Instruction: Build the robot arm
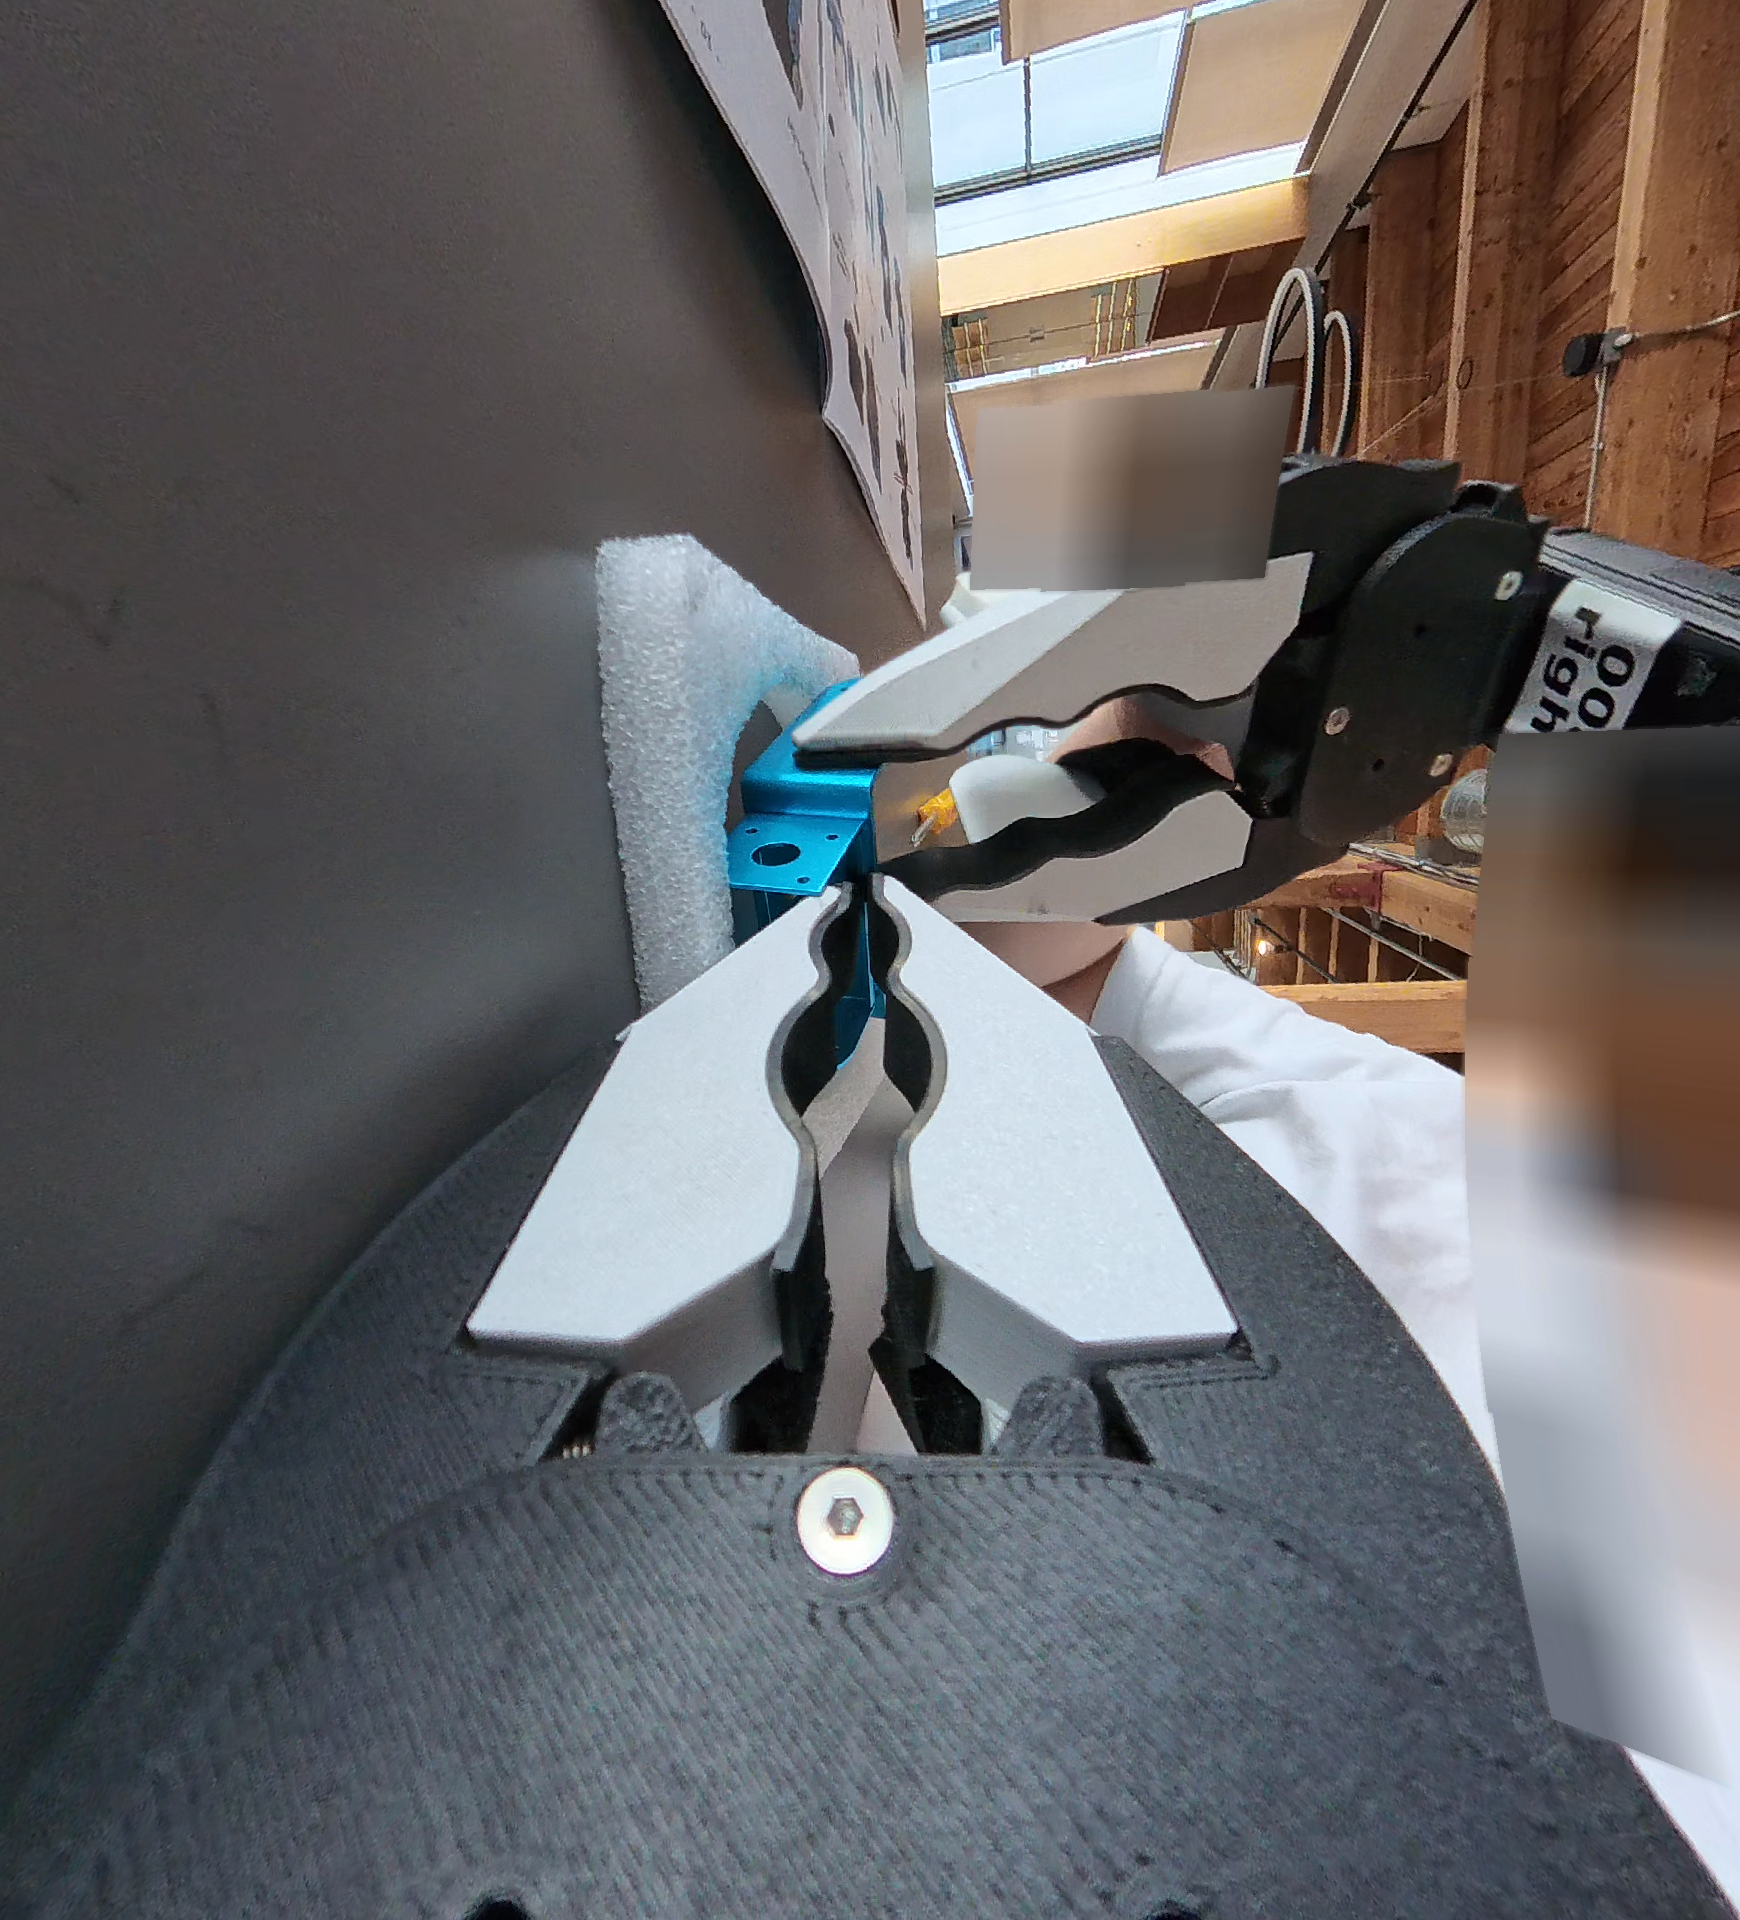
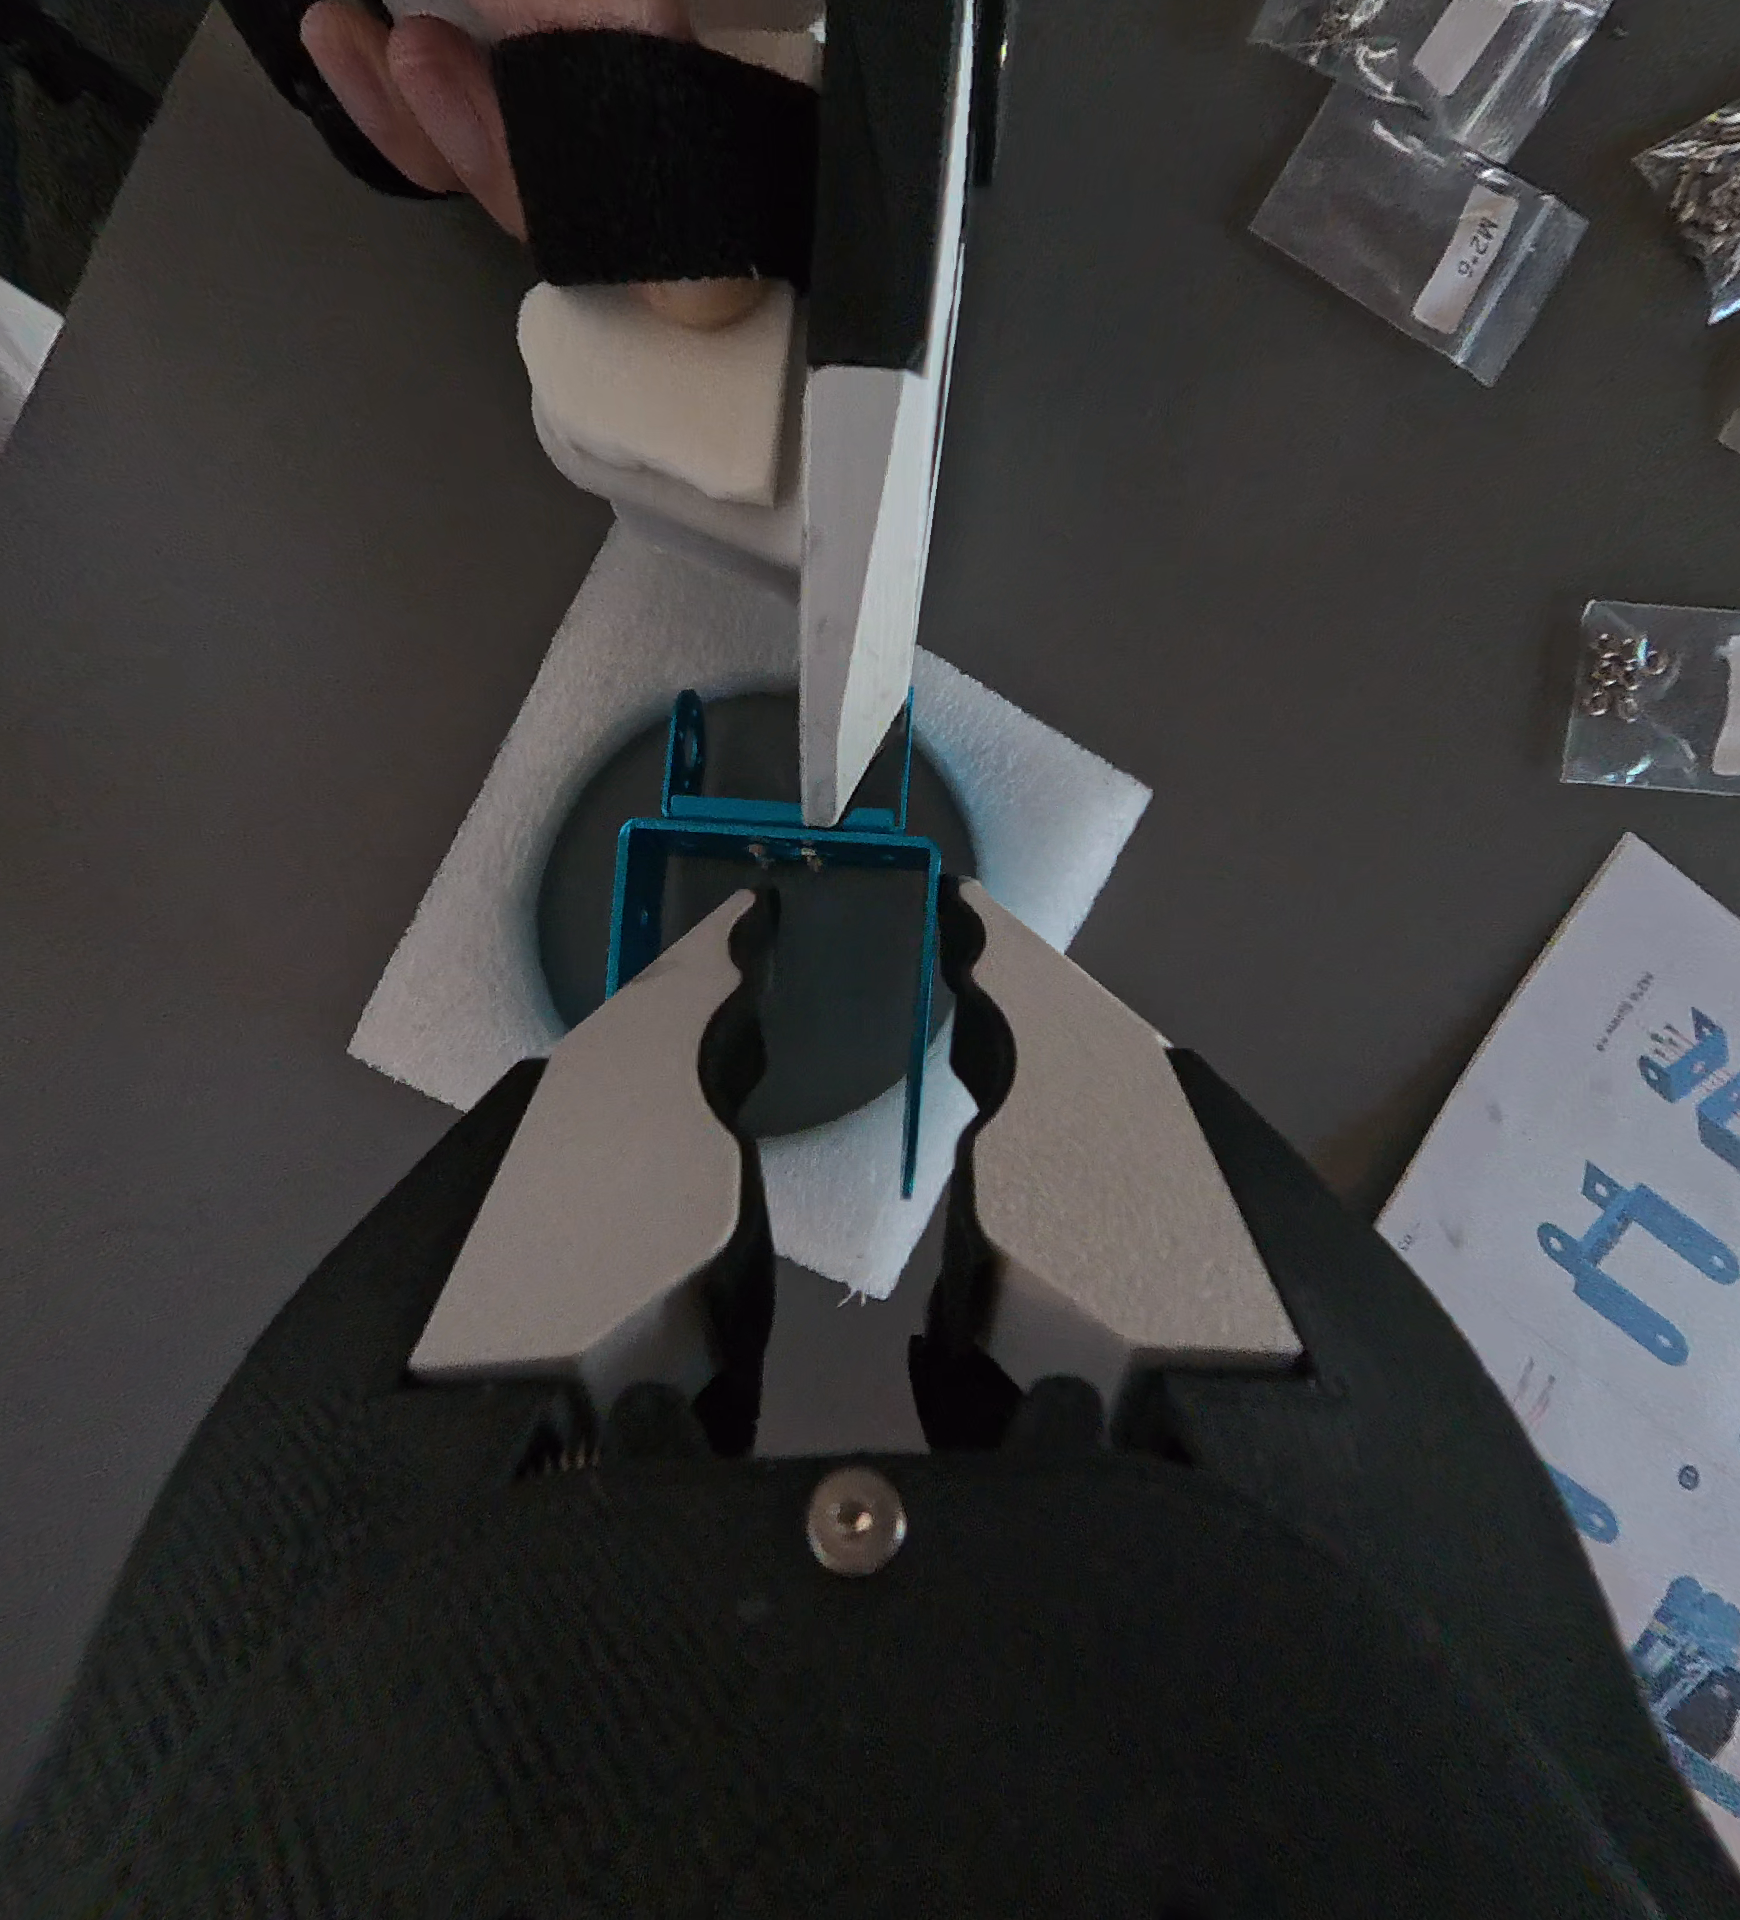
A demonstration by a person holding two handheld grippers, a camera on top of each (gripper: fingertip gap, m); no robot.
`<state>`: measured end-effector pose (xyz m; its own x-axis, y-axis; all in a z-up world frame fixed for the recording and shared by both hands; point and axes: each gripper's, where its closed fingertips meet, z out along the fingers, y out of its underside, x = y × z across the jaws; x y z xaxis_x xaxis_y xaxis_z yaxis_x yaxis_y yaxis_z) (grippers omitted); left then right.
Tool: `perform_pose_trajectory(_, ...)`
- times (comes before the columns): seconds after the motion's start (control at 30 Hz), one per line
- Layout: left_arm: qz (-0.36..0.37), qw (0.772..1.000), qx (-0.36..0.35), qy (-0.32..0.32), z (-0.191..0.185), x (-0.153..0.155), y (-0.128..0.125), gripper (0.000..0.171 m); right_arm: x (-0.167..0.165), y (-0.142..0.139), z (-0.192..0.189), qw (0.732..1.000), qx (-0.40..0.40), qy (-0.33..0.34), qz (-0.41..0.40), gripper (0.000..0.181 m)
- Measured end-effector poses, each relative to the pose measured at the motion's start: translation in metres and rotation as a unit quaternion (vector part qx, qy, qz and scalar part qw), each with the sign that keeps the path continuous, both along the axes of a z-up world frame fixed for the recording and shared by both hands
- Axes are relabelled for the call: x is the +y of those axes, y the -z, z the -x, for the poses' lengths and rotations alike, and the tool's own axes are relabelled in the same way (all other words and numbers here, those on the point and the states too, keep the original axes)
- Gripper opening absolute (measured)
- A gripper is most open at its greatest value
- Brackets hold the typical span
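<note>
Two blue metal U brackets [image 2: 772,836] joined back to back stand in the round hole of a white foam pad [image 2: 492,914] on the dark grey table. My left gripper [image 1: 863,888] is shut on a thin wall of the farther bracket [image 1: 793,800]. In the right wrist view it comes down from the top [image 2: 845,790]. My right gripper [image 2: 850,899] is open, with the right wall of the nearer bracket between its fingers. It also shows in the left wrist view [image 1: 845,795], open around the bracket's top.
Several clear bags of small screws [image 2: 1417,239] lie at the upper right, one more [image 2: 1697,696] at the right edge. A printed instruction sheet [image 2: 1624,1247] lies at the right. A person's hand [image 2: 409,104] holds the left gripper. A white sleeve [image 1: 1313,1091] is close behind. Both grippers' tips are close together, under 4 cm apart.
</note>
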<state>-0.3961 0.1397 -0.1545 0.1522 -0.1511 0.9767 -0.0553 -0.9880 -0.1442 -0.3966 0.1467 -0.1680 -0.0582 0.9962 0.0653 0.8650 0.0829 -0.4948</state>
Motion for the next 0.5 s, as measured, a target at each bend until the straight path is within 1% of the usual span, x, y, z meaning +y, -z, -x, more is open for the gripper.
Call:
perform_pose_trajectory(0.17, 0.002, 1.0, 0.002, 0.001, -0.0002, -0.0001, 0.0003, 0.0, 0.0018, 0.0003, -0.0005, 1.0, -0.017, -0.008, -0.004, 0.025)
perform_pose_trajectory(0.3, 0.001, 1.0, 0.002, 0.001, -0.0002, -0.0002, 0.0002, 0.0, 0.0023, -0.0051, 0.0028, 1.0, -0.005, -0.008, 0.001, 0.025)
perform_pose_trajectory(0.5, 0.0, 1.0, 0.002, 0.0, -0.0002, -0.0002, 0.0002, 0.0, 0.0011, -0.0046, 0.0051, 1.0, 0.003, -0.009, 0.009, 0.025)
